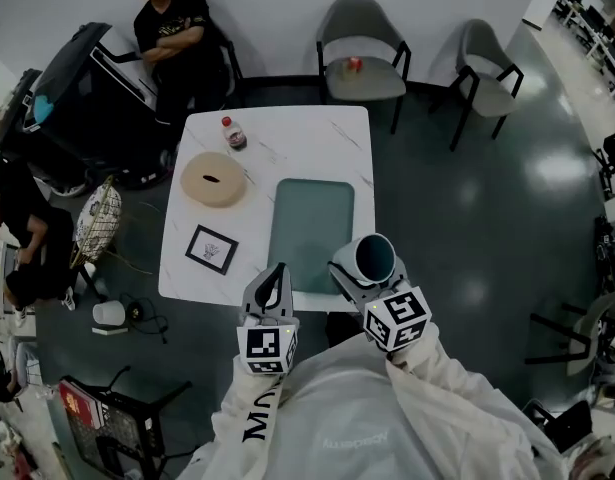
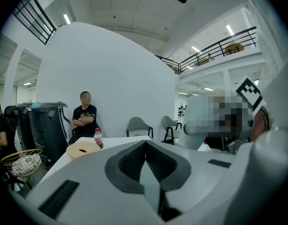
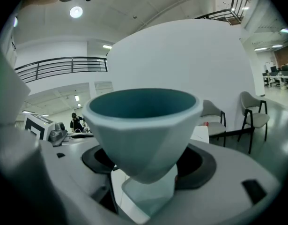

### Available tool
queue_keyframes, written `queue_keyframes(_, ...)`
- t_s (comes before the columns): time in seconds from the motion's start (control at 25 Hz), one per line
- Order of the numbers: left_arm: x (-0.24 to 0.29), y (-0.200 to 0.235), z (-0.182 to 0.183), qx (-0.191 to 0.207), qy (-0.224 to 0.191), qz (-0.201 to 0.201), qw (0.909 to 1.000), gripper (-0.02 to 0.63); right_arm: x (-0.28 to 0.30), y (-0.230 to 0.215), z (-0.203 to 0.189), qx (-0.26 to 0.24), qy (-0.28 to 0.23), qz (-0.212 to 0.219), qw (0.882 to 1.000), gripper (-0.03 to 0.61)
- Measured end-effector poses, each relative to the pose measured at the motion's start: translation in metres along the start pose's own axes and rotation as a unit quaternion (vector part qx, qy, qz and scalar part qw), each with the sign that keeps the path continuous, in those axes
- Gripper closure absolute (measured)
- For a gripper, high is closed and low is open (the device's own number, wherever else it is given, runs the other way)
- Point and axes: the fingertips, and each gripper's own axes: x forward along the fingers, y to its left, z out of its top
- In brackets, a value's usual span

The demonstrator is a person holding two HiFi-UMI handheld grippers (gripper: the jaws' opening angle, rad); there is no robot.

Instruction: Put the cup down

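A pale blue-green cup [image 1: 375,256] with a dark teal inside is held upright in the air, its mouth up, over the near right corner of the white table [image 1: 317,138]. My right gripper [image 1: 367,276] is shut on it. In the right gripper view the cup [image 3: 144,125] fills the middle, with the jaws clamped on its narrow base. My left gripper [image 1: 275,286] hovers at the table's near edge, left of the cup, jaws shut and empty. A grey-green mat [image 1: 310,223] lies on the table just beyond both grippers.
On the table's left half are a round tan disc [image 1: 214,179], a small bottle [image 1: 233,134] and a black-and-white marker card [image 1: 211,248]. A seated person [image 1: 172,38] and a black cart [image 1: 77,88] are at far left. Two grey chairs [image 1: 360,53] stand behind.
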Motion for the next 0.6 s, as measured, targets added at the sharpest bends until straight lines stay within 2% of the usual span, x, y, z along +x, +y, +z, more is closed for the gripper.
queue_keyframes(0.4,0.048,0.023,0.0,-0.005,0.017,0.014,0.9998,0.603,0.052,-0.032,0.012,-0.027,0.012,0.007,1.0,0.221)
queue_keyframes(0.6,0.071,0.033,0.0,-0.007,0.027,0.014,0.9995,0.603,0.075,-0.049,0.01,-0.025,0.032,0.005,0.999,0.221)
